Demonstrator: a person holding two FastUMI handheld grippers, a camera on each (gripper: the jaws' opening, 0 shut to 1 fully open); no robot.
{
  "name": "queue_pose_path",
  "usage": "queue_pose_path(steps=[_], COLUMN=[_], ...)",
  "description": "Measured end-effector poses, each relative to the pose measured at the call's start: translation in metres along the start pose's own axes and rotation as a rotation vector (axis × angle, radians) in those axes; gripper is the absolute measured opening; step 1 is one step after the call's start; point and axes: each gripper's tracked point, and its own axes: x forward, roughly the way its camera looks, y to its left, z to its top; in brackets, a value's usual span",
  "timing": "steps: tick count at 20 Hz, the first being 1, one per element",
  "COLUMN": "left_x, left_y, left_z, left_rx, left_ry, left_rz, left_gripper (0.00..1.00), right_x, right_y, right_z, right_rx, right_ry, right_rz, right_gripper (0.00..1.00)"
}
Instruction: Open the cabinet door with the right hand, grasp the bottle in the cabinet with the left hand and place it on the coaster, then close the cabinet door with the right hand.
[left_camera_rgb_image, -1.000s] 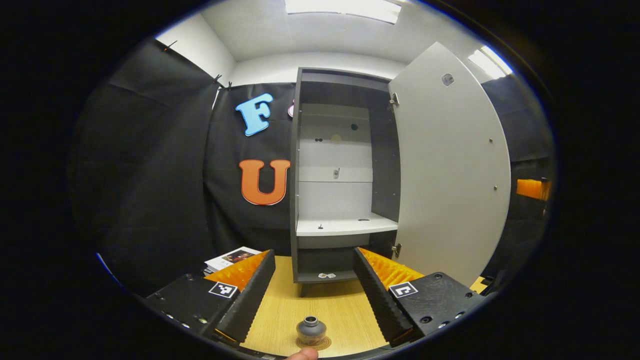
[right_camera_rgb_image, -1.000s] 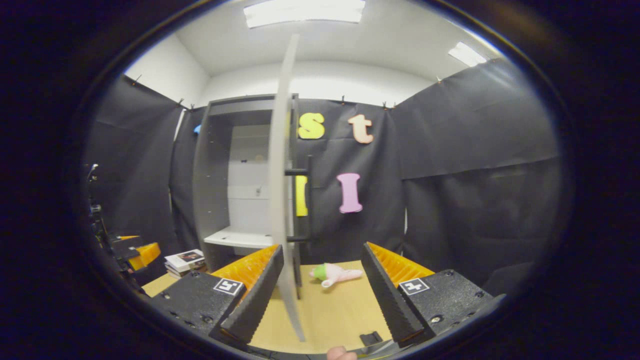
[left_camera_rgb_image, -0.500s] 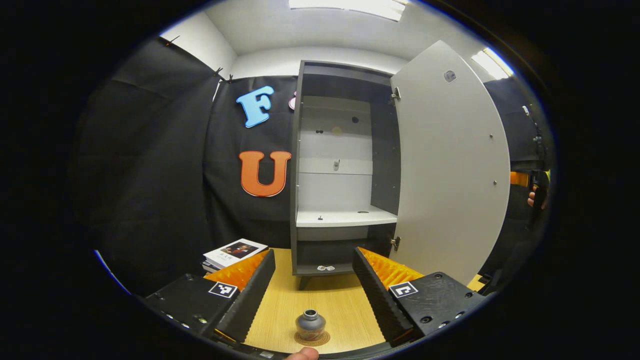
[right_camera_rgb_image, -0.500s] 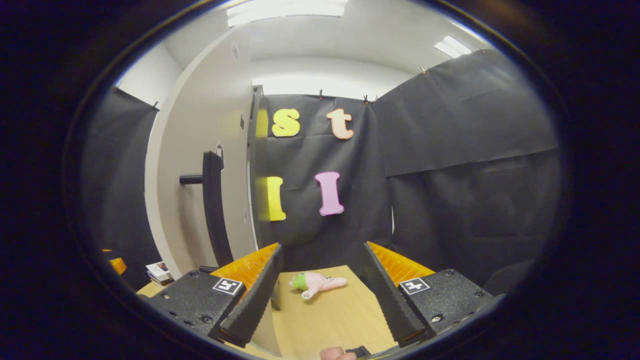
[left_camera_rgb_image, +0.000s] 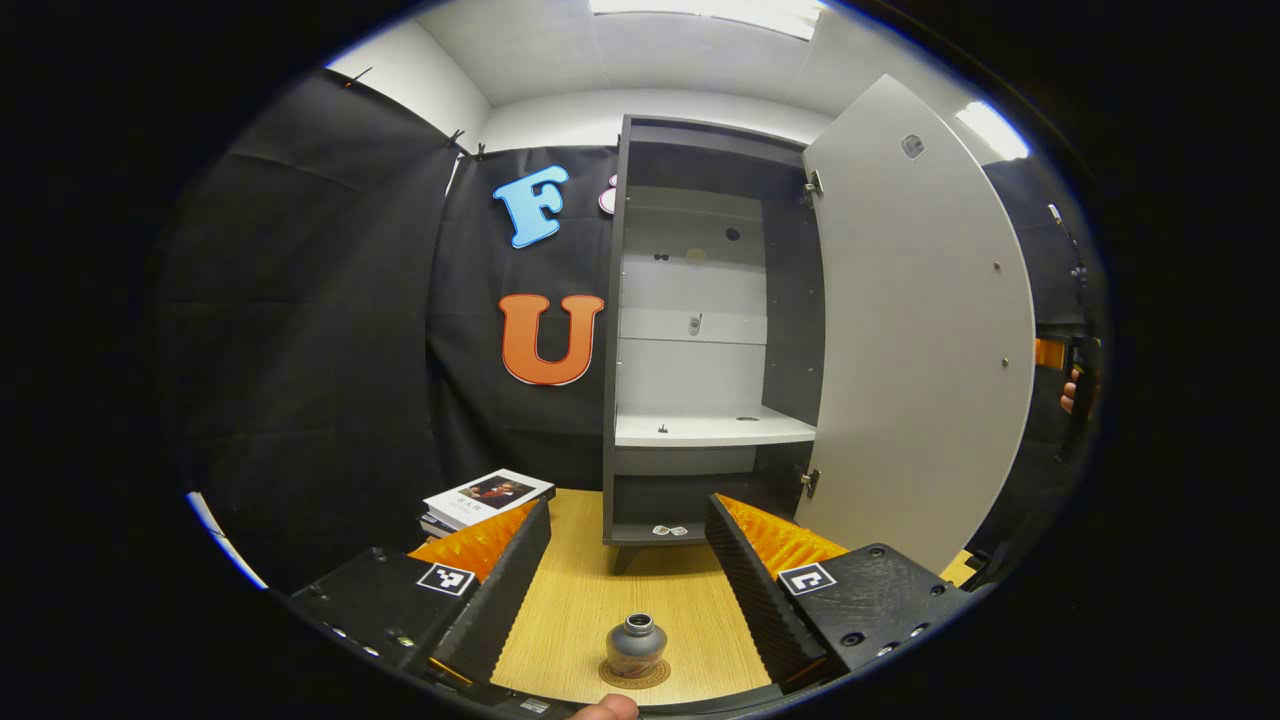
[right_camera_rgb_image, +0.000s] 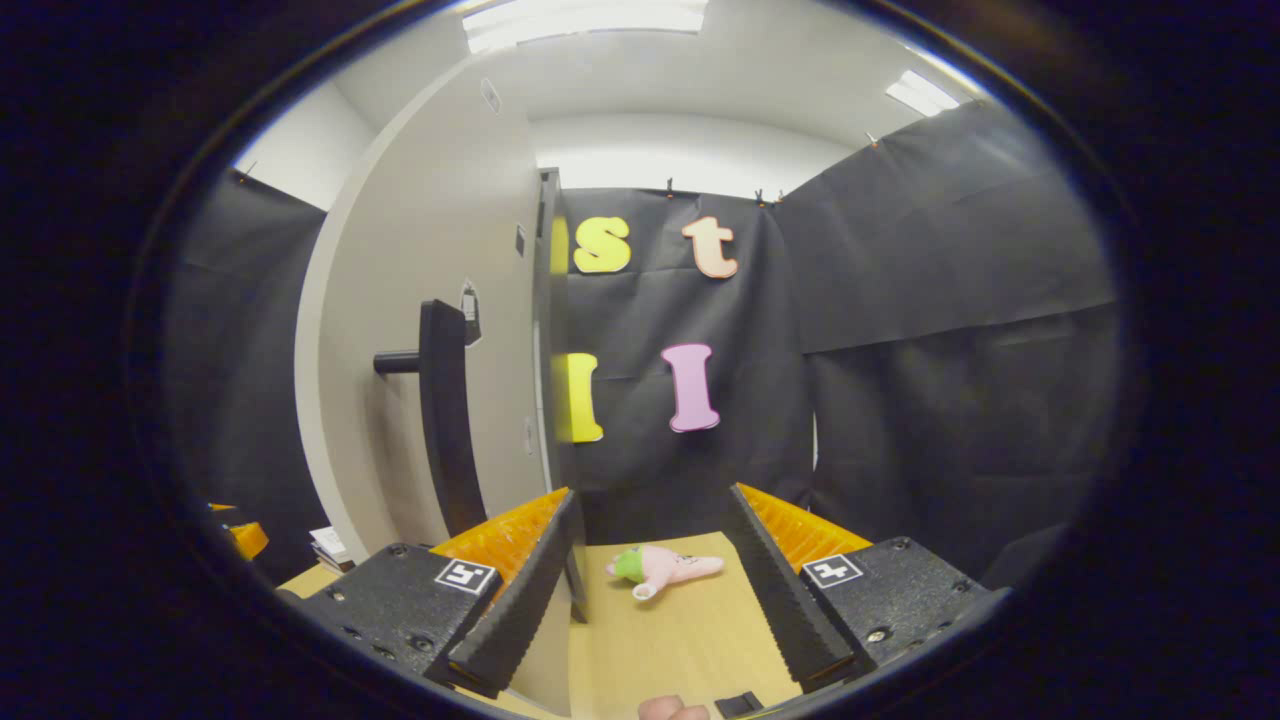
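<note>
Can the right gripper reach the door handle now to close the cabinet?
Probably yes. The right gripper is open, and the door handle stands just to its left on the open cabinet door, with nothing between them.

Grey bottle (left_camera_rgb_image: 636, 643), brown coaster (left_camera_rgb_image: 634, 675) (patterned), pale-grey cabinet door (left_camera_rgb_image: 920, 330).

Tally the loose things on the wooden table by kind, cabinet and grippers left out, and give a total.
Small grey round-bodied bottle: 1
Round brown coaster under the bottle: 1
Stack of books left of the cabinet: 1
Pink plush toy with a green end: 1
Total: 4
</note>
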Motion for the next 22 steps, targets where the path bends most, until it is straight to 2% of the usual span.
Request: queue_pose_path(steps=[4, 8, 14, 17, 21, 22], left_x=[0.0, 0.001, -0.002, -0.002, -0.004, -0.006], left_y=[0.005, 0.017, 0.037, 0.049, 0.062, 0.065], left_z=[-0.002, -0.007, -0.01, -0.012, -0.018, -0.018], left_rx=[-0.039, -0.052, -0.046, -0.046, -0.055, -0.057], left_ry=[-0.001, 0.012, 0.016, 0.016, 0.024, 0.024], left_rz=[0.018, 0.038, 0.07, 0.09, 0.113, 0.12], left_gripper=[0.94, 0.94, 0.94, 0.94, 0.94, 0.94], right_x=[0.0, 0.008, 0.04, 0.071, 0.102, 0.105], right_y=[0.062, 0.116, 0.206, 0.253, 0.284, 0.287], right_z=[-0.002, -0.004, -0.018, -0.031, -0.041, -0.045], right_rx=[-0.027, -0.049, 0.029, 0.055, 0.035, 0.033], right_ry=[-0.001, -0.025, 0.011, 0.046, 0.067, 0.063], right_rz=[0.122, 0.18, 0.314, 0.382, 0.395, 0.387], right_gripper=[0.96, 0.97, 0.96, 0.96, 0.98, 0.93])
